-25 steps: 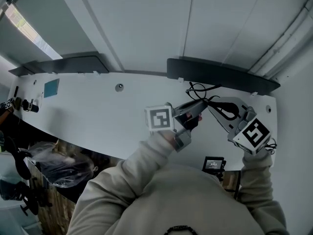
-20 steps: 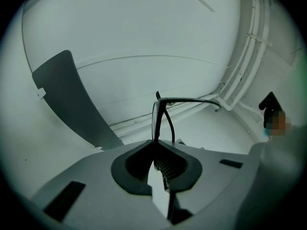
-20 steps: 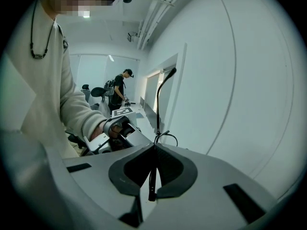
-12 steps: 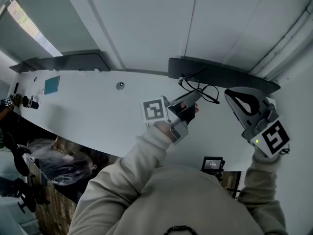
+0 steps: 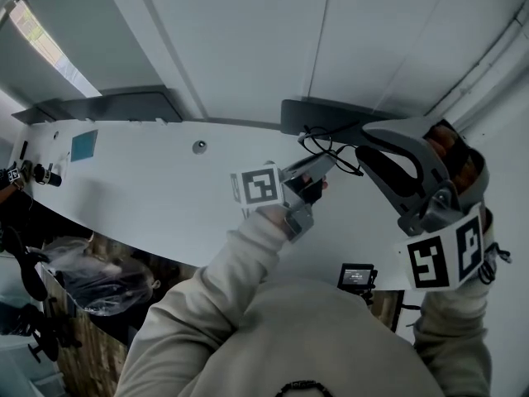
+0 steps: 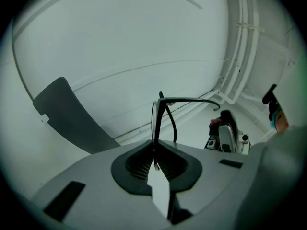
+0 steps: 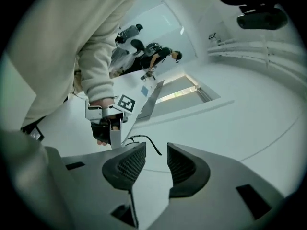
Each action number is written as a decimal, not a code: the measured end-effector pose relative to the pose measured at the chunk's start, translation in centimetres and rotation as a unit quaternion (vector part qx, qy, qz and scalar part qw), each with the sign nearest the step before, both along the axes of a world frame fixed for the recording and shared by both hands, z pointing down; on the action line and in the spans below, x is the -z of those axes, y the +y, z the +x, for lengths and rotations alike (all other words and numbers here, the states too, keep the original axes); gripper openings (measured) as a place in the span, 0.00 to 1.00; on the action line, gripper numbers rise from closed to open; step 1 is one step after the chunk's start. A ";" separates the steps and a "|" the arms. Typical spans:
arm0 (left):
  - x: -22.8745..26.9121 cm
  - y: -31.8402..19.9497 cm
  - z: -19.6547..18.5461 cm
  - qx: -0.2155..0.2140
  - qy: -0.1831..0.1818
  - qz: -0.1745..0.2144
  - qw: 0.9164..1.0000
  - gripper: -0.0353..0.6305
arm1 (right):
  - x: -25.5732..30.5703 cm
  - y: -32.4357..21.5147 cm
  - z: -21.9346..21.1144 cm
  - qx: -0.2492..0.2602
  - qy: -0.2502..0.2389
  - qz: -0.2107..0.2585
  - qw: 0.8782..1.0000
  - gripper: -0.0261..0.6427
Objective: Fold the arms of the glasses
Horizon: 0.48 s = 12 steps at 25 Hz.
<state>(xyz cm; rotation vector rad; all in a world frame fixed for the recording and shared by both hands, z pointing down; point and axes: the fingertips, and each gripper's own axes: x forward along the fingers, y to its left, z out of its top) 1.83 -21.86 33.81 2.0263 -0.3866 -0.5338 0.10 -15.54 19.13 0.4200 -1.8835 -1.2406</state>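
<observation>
Thin black glasses (image 5: 331,145) are held above the white table (image 5: 149,180), with my left gripper (image 5: 325,162) shut on their frame. In the left gripper view the frame (image 6: 156,121) stands edge-on between the closed pads of the left gripper (image 6: 155,147), and one arm (image 6: 192,99) sticks out to the right. My right gripper (image 5: 368,143) is raised near the camera, just right of the glasses and apart from them. Its jaws stand open with nothing between them; in the right gripper view the right gripper (image 7: 156,164) looks toward the left gripper (image 7: 108,123) and a glasses arm (image 7: 149,142).
A dark panel (image 5: 372,121) runs along the table's back edge behind the glasses. A teal card (image 5: 85,145) and a small round knob (image 5: 199,146) are on the table at the left. A small device with a screen (image 5: 358,275) sits near the front edge. People (image 7: 153,54) stand far off.
My right gripper has come away from the glasses, risen toward the camera and rolled over. The left gripper has carried the glasses slightly up and left in the head view.
</observation>
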 end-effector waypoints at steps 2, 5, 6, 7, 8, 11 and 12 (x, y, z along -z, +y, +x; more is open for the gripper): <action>-0.3 0.4 0.6 -0.001 -0.005 0.000 1.000 0.08 | -0.6 -0.5 0.2 -0.010 0.024 0.012 1.000 0.23; -0.7 0.9 0.8 0.000 -0.018 0.000 1.000 0.09 | -1.2 -1.2 -0.1 -0.012 0.051 0.030 0.998 0.23; -0.8 0.7 0.7 0.001 -0.020 -0.001 1.000 0.09 | -1.3 -1.7 -0.5 -0.009 0.060 0.036 0.998 0.23; -0.9 0.5 0.5 0.001 -0.021 -0.002 1.000 0.09 | -1.5 -2.1 -1.0 -0.007 0.067 0.039 0.997 0.22; -0.9 0.3 0.4 0.001 -0.021 -0.003 1.000 0.09 | -1.7 -2.4 -1.3 -0.006 0.073 0.040 0.996 0.22; -0.9 0.3 0.2 0.000 -0.018 -0.004 1.000 0.09 | -2.2 -2.7 -1.5 -0.008 0.084 0.040 0.996 0.16; -0.9 0.3 0.1 0.000 -0.017 -0.003 1.000 0.09 | -2.4 -2.8 -1.5 -0.008 0.084 0.040 0.996 0.13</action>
